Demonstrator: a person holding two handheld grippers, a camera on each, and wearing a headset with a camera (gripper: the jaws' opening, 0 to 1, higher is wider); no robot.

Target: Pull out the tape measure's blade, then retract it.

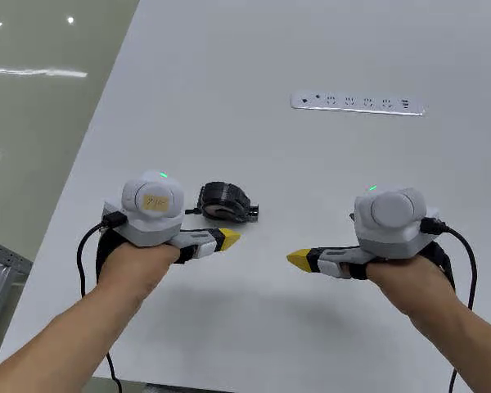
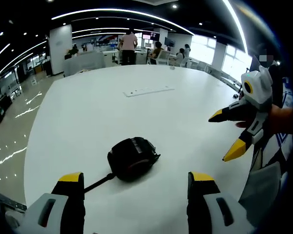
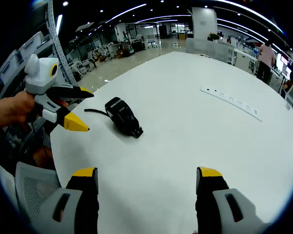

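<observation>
**Nothing gripped yet: slip and snap-back ahead**

Wide apart and empty on the left gripper [image 2: 136, 177]; likewise on the right gripper [image 3: 147, 172]. Just ahead of the left jaws, on the white table [image 1: 311, 164]: the black tape measure [image 2: 132, 157], no blade drawn out, strap [image 2: 98, 183] trailing toward the left gripper. Likely to skid or spin if clamped off-centre on that rounded case. Hard to catch the small blade hook with broad tips. Could whip back if let go without a firm hold on the case.

tape measure [image 1: 224, 202] on table [image 1: 270, 327], power strip [image 1: 358, 104] behind
</observation>
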